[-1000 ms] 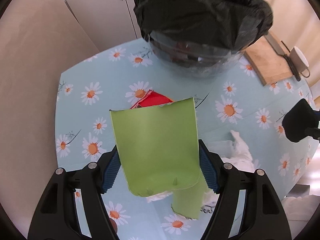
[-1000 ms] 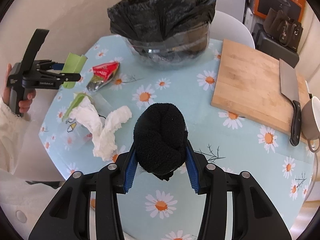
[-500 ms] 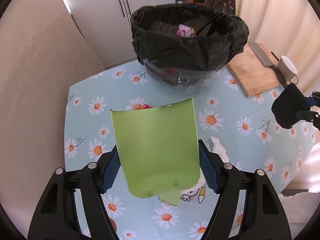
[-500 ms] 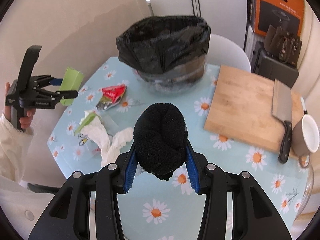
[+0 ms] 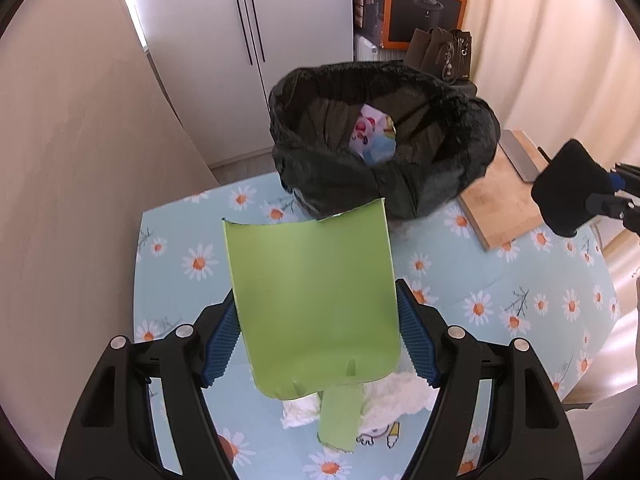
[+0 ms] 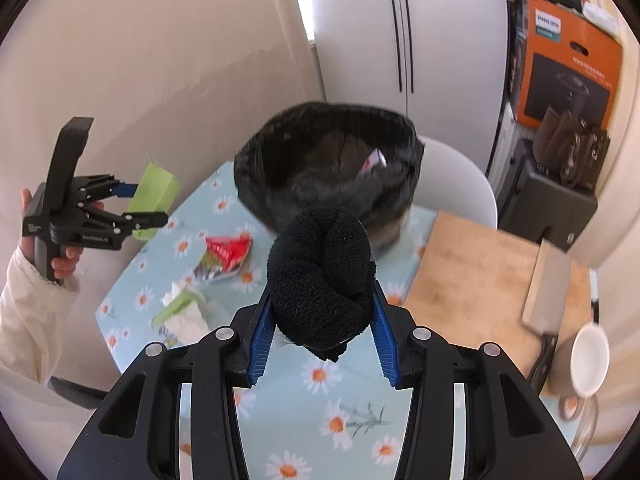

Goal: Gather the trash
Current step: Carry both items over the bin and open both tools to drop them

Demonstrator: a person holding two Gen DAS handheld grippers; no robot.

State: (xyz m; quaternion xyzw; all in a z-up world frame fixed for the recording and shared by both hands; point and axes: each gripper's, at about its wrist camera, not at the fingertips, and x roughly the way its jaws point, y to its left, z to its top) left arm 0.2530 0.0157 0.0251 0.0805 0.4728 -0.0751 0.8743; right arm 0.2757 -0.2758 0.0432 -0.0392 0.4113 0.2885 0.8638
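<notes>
Left gripper (image 5: 316, 332): fingers (image 5: 224, 340) pressed against both side edges of a green wrapper (image 5: 312, 296), which stands up in the lower middle of the left wrist view and hides the table behind it.
Right gripper (image 6: 320, 332): fingers (image 6: 262, 332) clamped on a black sock ball (image 6: 322, 276) at the centre of the right wrist view, raised above the table.
Bin (image 5: 384, 164): one, lined with a black bag, standing on the table in the upper middle of the left wrist view; colourful trash (image 5: 374, 138) lies inside. The sock ball covers the bin's near side in the right wrist view.
Table (image 5: 500, 284): light blue cloth with daisies.
Loose trash on the table: one red wrapper (image 6: 226, 254) left of centre in the right wrist view; one white tissue clump (image 6: 186, 318) below it, touching a second green piece (image 6: 176, 306).
Same clump from the left: tissue (image 5: 396, 394) and green piece (image 5: 340, 416) show at the lower middle, under the held wrapper.
Cutting board (image 6: 480, 280): one, wooden, on the right of the table, beside the bin.
Cleaver (image 6: 546, 292): one, lying on the board's right part.
Mug (image 6: 582, 360): one, at the lower right, just beside the cleaver handle.
Background: one orange box (image 6: 568, 76) at the upper right, a white chair (image 6: 456, 184) behind the bin.
</notes>
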